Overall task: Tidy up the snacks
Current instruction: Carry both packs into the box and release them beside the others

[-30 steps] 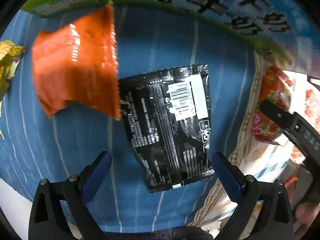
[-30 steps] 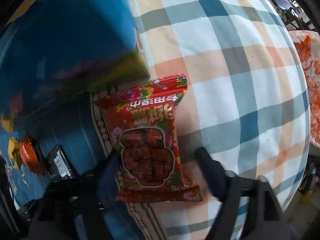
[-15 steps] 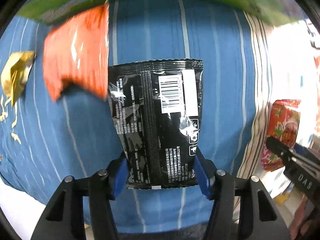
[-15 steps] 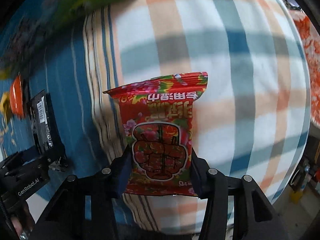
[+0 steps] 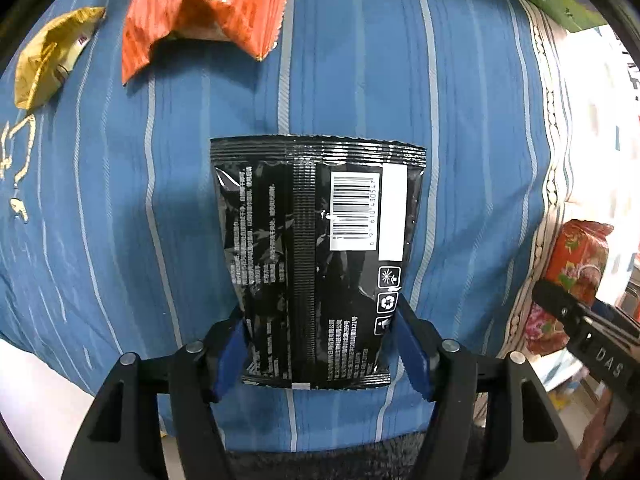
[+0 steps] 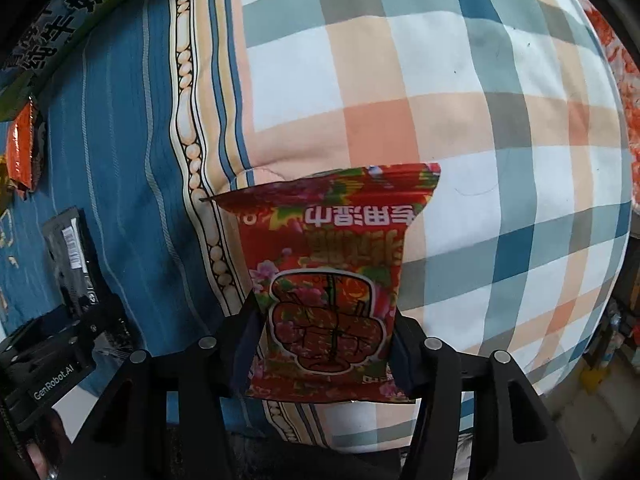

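My left gripper (image 5: 320, 344) is shut on the lower end of a black snack packet (image 5: 316, 248), barcode side up, held over blue striped cloth (image 5: 120, 220). My right gripper (image 6: 324, 344) is shut on a red flowered snack packet (image 6: 332, 280), held above checked cloth (image 6: 480, 120). Each wrist view catches the other packet at its edge: the red flowered packet (image 5: 572, 272) at the right of the left view, the black packet (image 6: 72, 264) at the left of the right view.
An orange packet (image 5: 208, 12) and a gold wrapper (image 5: 48, 60) lie on the blue cloth at the upper left. A green and blue printed carton (image 6: 52, 28) lies along the far edge. A beaded border strip (image 6: 196, 184) separates the two cloths.
Both grippers went from open around their packets to shut on them. The black and red packets are now lifted and sit square between the fingers.
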Available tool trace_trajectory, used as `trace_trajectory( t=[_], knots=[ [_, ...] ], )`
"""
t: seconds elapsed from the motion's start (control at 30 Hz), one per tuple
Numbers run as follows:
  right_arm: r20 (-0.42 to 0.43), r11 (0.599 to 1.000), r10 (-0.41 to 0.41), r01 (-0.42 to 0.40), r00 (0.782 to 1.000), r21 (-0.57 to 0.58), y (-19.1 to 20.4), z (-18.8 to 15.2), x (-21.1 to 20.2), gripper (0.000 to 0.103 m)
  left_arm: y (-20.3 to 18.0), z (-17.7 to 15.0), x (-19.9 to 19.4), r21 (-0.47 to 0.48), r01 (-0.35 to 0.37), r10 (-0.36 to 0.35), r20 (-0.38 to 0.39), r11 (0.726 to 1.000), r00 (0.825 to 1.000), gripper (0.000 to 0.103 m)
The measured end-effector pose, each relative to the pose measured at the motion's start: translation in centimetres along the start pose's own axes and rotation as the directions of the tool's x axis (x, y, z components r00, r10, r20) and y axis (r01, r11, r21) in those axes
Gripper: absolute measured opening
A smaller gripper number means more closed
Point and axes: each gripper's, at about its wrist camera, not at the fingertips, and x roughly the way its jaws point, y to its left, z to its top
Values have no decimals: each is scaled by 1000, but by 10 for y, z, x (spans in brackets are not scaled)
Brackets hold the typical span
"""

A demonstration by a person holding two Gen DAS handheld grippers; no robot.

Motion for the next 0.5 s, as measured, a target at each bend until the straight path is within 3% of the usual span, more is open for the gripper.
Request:
trace_trajectory(
  t=[0.07, 0.3, 0.5],
  knots=[
    [13, 1000, -17, 17, 1000, 3, 3, -2, 0, 56, -6, -5, -2, 22, -25, 25, 20, 999, 1000, 58],
    [45, 1000, -7, 8, 999, -23, 26, -15, -17, 49, -24, -32, -20, 55, -37, 31, 105, 998, 994, 56],
    [129, 995, 34, -21, 991, -99, 28, -24, -65, 48, -41, -65, -75, 91, -92, 63, 284, 992, 957, 56]
  ],
)
